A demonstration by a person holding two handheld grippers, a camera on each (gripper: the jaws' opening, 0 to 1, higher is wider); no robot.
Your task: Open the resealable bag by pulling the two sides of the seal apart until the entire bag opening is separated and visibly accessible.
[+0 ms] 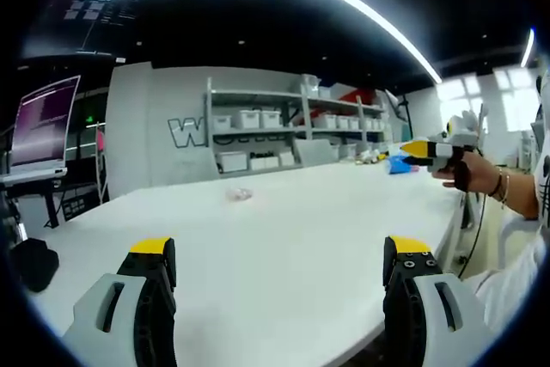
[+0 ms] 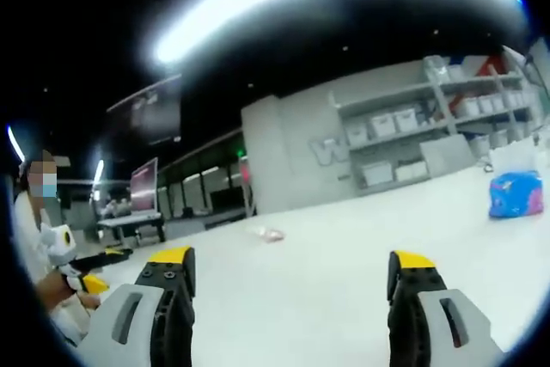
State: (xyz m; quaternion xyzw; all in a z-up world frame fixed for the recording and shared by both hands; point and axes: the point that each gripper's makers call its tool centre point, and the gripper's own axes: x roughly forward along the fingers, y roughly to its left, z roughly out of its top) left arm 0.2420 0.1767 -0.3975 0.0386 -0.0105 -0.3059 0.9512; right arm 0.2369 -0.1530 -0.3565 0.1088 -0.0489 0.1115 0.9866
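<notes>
A small clear resealable bag point(image 1: 239, 194) with something pinkish in it lies flat on the white table point(image 1: 284, 221), far out ahead of my left gripper point(image 1: 281, 251). That gripper is open, its yellow-tipped jaws wide apart over bare tabletop. My right gripper point(image 1: 427, 150) comes in from the right, held in a gloved hand point(image 1: 464, 171) above the table's far right side. In the right gripper view the same bag point(image 2: 271, 233) lies well beyond my right gripper point(image 2: 290, 258), which is open and holds nothing. The left gripper point(image 2: 93, 274) shows at the left edge.
A blue packet point(image 2: 516, 193) stands on the table's right side, also visible as a blue packet point(image 1: 400, 163) near the far end. Shelves with white bins point(image 1: 258, 126) line the back wall. A lit screen point(image 1: 43, 122) and a black object point(image 1: 34, 261) sit off the table's left edge.
</notes>
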